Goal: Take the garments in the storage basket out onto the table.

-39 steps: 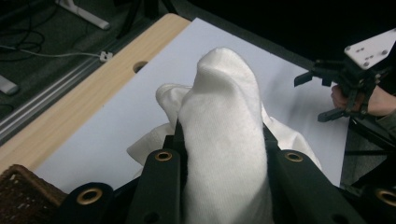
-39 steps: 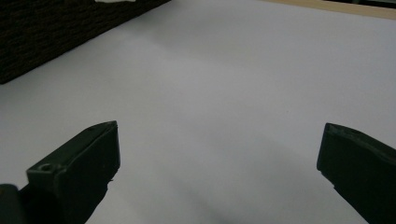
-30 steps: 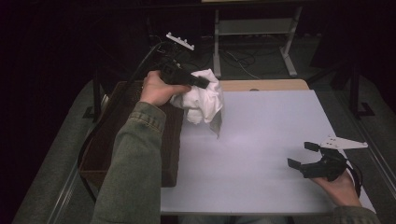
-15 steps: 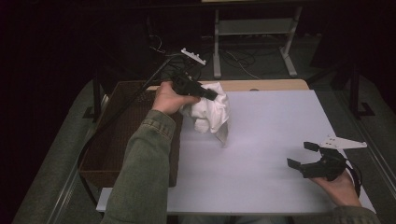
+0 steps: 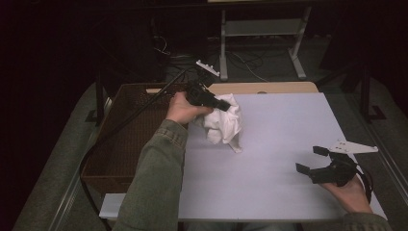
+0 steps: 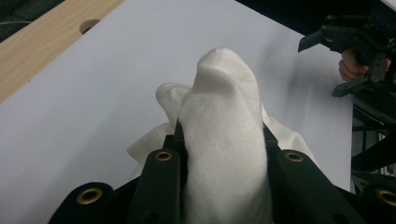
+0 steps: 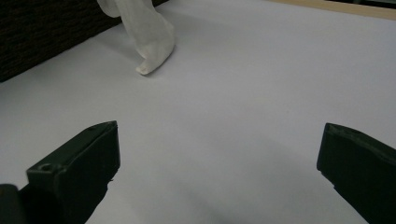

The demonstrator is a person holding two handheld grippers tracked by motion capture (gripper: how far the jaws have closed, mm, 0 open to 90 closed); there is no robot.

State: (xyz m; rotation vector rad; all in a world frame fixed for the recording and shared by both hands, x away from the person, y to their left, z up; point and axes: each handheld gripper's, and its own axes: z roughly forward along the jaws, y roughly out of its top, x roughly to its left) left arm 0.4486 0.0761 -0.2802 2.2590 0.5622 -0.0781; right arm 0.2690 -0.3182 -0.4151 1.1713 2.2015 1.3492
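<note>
A bundle of white socks (image 5: pixel 223 125) hangs over the far left part of the white table (image 5: pixel 288 192), its lowest tip touching the surface. My left gripper (image 5: pixel 226 103) is shut on the top of the bundle. In the left gripper view the white socks (image 6: pixel 224 140) bulge up between the two black jaws. The right gripper view catches the hanging sock tip (image 7: pixel 152 60) at the top left. At the near right corner my right gripper (image 5: pixel 310 161) rests low over the table, open, with nothing between its fingers (image 7: pixel 79 163).
A dark brown woven basket (image 5: pixel 125 139) stands against the table's left side. A bare wooden strip (image 5: pixel 269 87) runs along the far edge. Beyond it are a white stand's legs (image 5: pixel 260 33) and cables on the floor.
My left hand has carried the socks to the right and down from beside the basket, so the sock tip now touches the table. The right gripper has stayed put.
</note>
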